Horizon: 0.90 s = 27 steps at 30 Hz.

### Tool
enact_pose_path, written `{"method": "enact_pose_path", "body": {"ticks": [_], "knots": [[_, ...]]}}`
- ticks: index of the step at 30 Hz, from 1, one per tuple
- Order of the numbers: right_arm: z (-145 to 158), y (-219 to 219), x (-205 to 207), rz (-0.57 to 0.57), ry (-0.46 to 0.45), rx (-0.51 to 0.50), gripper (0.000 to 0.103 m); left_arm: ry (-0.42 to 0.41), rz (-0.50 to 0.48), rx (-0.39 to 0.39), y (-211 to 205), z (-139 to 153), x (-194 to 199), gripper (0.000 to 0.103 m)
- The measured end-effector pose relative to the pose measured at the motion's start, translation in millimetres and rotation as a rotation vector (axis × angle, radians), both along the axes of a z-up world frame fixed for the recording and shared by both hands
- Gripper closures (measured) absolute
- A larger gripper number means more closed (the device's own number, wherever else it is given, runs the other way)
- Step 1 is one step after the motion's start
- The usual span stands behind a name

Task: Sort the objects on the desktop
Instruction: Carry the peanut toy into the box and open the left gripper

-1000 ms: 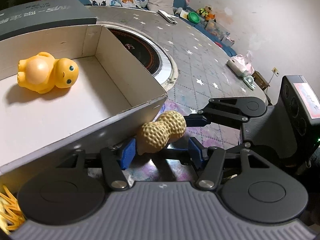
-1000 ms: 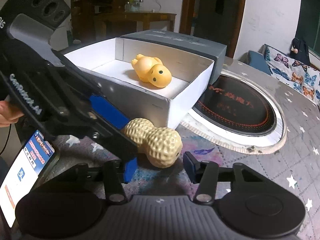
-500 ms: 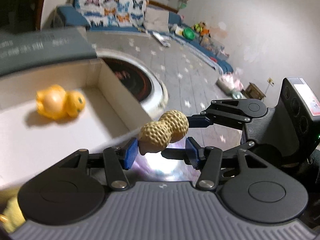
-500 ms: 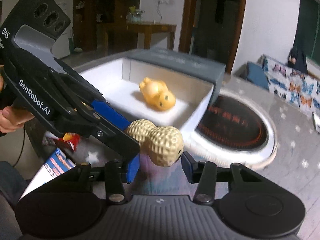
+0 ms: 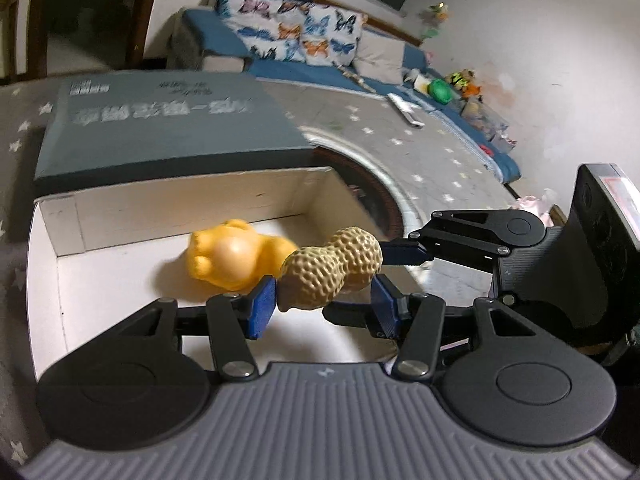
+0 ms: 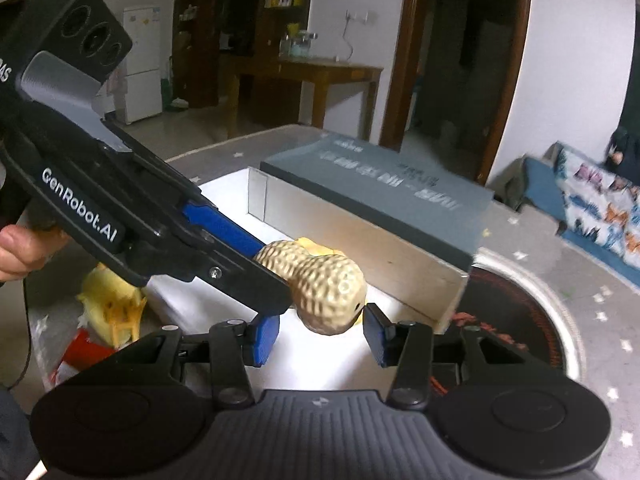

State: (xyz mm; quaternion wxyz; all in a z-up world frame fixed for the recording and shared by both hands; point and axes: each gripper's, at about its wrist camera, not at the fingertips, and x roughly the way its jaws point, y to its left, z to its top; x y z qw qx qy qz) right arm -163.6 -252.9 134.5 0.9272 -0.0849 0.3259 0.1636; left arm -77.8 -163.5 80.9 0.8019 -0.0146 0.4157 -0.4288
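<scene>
Tan and dimpled, the peanut toy (image 5: 330, 268) hangs over the white box (image 5: 180, 208), pinched at each end by the left gripper (image 5: 324, 306) and right gripper (image 5: 404, 256), with the yellow toy (image 5: 236, 256) at its nine o'clock. From the right wrist, both sets of jaws clamp it above the box floor. Placing is under way; next, lower and release. Earlier it sat outside the box, low beside the wall.

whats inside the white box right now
A yellow toy figure lies on the floor of the white box. The peanut toy, held in the air above the box, hides the figure's head and some of the floor behind it.
</scene>
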Motion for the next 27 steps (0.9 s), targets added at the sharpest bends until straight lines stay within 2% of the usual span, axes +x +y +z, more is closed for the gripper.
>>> {"method": "enact_pose_path", "body": {"ticks": [6,11,15,22,27], "knots": [[-23.1,-5.5,33.7,0.001,0.122,0.061,0.056,0.058,0.010,0.022,-1.7,-20.1,18.3,0.049],[-35.1,-10.1,42.6,-0.012,0.179,0.085,0.055,0.086,0.011,0.016,-5.4,-29.5,25.9,0.049],[-33.7,-6.9,41.9,-0.022,0.189,0.065,0.055,0.093,0.013,0.017,-5.1,-35.1,28.2,0.049],[-33.8,-4.2,39.6,-0.039,0.182,0.053,0.044,0.071,0.024,0.017,4.2,-31.2,23.7,0.048],[-21.1,-4.9,27.1,-0.052,0.132,0.061,0.035,0.003,0.048,0.007,22.2,-13.7,9.6,0.039]]}}
